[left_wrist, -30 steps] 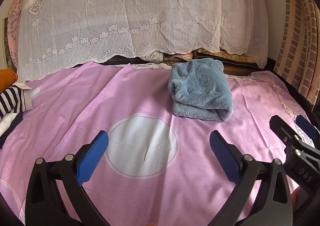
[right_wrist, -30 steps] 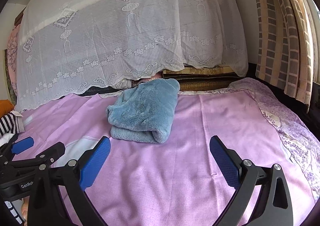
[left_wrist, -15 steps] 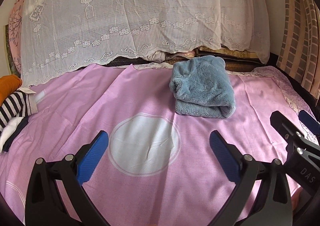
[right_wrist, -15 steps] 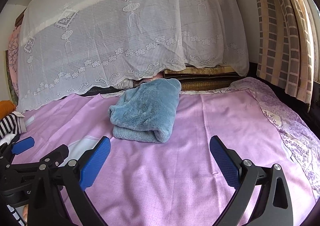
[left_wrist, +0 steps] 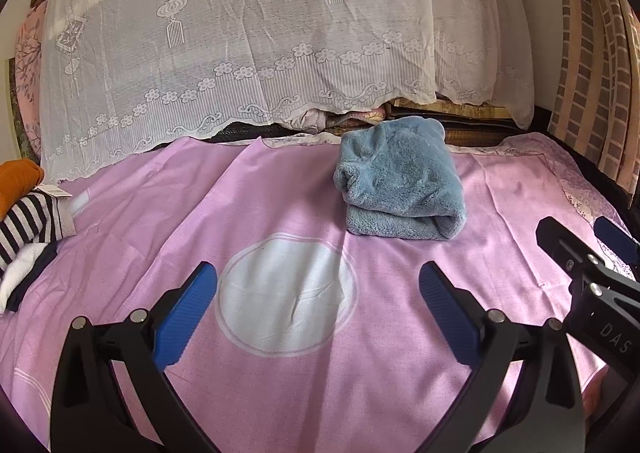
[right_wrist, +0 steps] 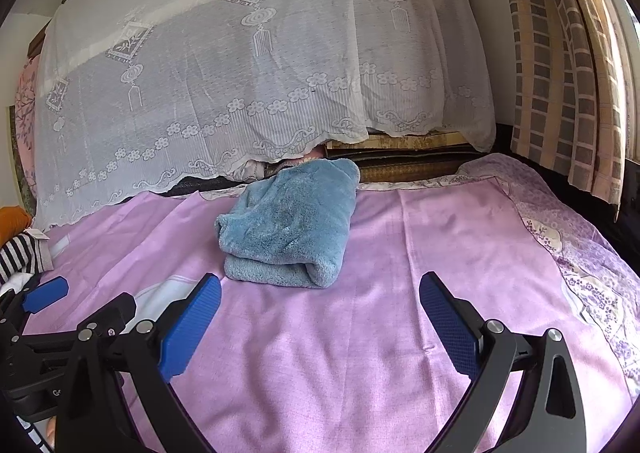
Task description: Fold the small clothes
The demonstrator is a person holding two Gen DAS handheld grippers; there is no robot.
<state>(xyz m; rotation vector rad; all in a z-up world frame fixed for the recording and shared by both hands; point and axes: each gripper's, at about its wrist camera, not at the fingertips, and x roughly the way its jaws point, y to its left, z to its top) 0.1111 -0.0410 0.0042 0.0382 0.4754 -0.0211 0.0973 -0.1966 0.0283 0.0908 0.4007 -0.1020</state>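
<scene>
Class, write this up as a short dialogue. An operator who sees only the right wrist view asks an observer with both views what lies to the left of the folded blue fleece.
Operator: There is a white patch on the pink sheet at my lower left. What is it?
Observer: It is a full white circle printed on the sheet, nearer the cameras than the folded blue fleece and to its left.
Operator: I see only part of a striped garment at my left edge. Is it folded?
Observer: No. It sits in a loose heap, lying over a white cloth.
</scene>
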